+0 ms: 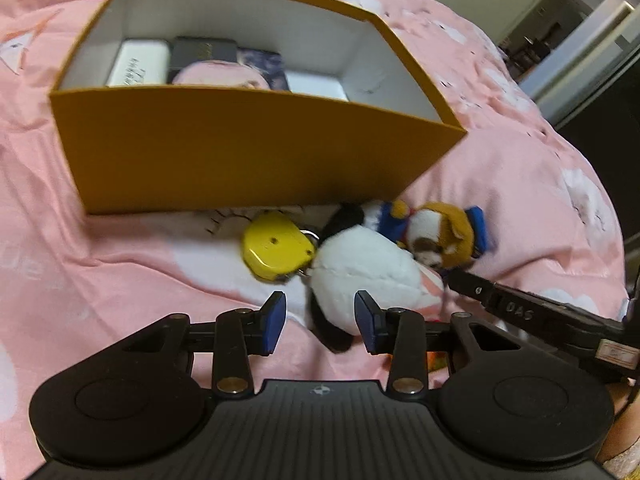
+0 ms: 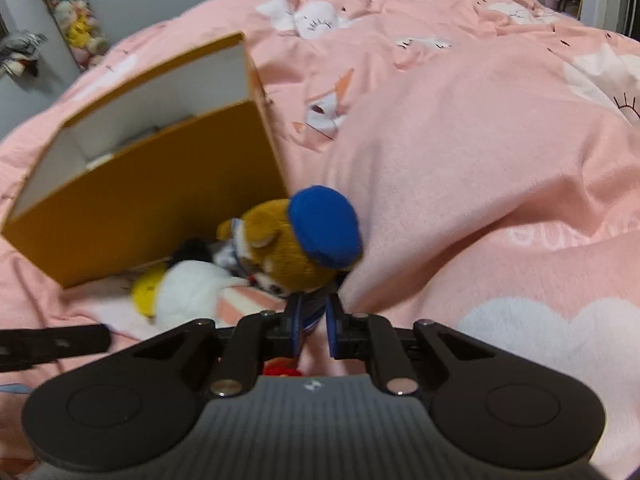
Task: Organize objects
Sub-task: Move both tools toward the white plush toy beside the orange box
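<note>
Right gripper [image 2: 313, 330] is nearly closed, its blue pads pinching the lower part of a brown dog plush [image 2: 280, 256] that wears a blue beret [image 2: 325, 227]; what exactly sits between the pads is partly hidden by the fingers and blurred. Left gripper [image 1: 320, 322] hangs with its jaws apart and nothing between them, just short of a black-and-white panda plush [image 1: 360, 276] that lies on the pink bed cover [image 1: 520, 200]. Against the panda's left side lies a yellow keychain toy [image 1: 276, 248] with a small metal ring, and the dog plush [image 1: 436, 236] lies at its right, touching it. All three sit just before the near wall of an open orange cardboard box [image 1: 240, 148] resting on the bed. Inside the box lie several flat items, a white one [image 1: 140, 62], a dark one [image 1: 204, 52] and others, cut off by the near wall and hard to identify. From the right wrist view the box interior is mostly hidden.
</note>
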`<state>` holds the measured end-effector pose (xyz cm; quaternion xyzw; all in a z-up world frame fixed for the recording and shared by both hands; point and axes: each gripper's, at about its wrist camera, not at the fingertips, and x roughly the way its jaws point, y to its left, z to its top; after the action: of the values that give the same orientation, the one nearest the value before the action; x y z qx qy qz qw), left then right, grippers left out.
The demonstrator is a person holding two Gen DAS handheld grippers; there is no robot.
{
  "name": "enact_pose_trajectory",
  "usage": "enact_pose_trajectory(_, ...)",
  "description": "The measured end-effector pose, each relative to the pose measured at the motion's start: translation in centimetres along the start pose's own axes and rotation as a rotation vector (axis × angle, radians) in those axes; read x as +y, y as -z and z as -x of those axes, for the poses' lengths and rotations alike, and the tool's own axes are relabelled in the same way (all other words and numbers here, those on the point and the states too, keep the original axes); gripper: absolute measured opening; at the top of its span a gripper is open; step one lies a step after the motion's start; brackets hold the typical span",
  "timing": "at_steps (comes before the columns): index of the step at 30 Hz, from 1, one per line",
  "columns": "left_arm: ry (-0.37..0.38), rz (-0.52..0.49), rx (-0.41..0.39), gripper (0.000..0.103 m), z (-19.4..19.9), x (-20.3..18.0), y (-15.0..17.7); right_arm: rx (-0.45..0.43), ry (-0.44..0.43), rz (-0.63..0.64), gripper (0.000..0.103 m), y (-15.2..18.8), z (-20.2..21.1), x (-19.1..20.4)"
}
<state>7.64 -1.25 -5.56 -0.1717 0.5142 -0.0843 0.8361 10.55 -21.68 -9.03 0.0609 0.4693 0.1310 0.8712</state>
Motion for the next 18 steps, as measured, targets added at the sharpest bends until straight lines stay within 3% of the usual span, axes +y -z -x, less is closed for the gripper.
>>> enact_pose_trajectory(5, -0.014, -0.005, -0.037, 0.046, 0.6, -0.1, 0.0, 0.026, -0.012, 0.031, 0.01, 0.3, -1.3, 0.6)
enact_pose_trajectory(9, -0.015, 0.034, -0.066, 0.046, 1.3, 0.4, 0.0, -0.01, -0.075, 0.127, 0.003, 0.8, 0.2, 2.1)
enact_pose_trajectory(13, -0.024, 0.075, -0.098, 0.046, 2.2, 1.2, -0.2, -0.042, -0.138, 0.238, 0.002, 1.7, 2.0, 4.2)
enact_pose_trajectory(18, -0.003, 0.121, -0.089, 0.046, 2.7, 2.0, -0.2, 0.0, -0.343, 0.29, 0.002, 1.9, 3.7, 6.1)
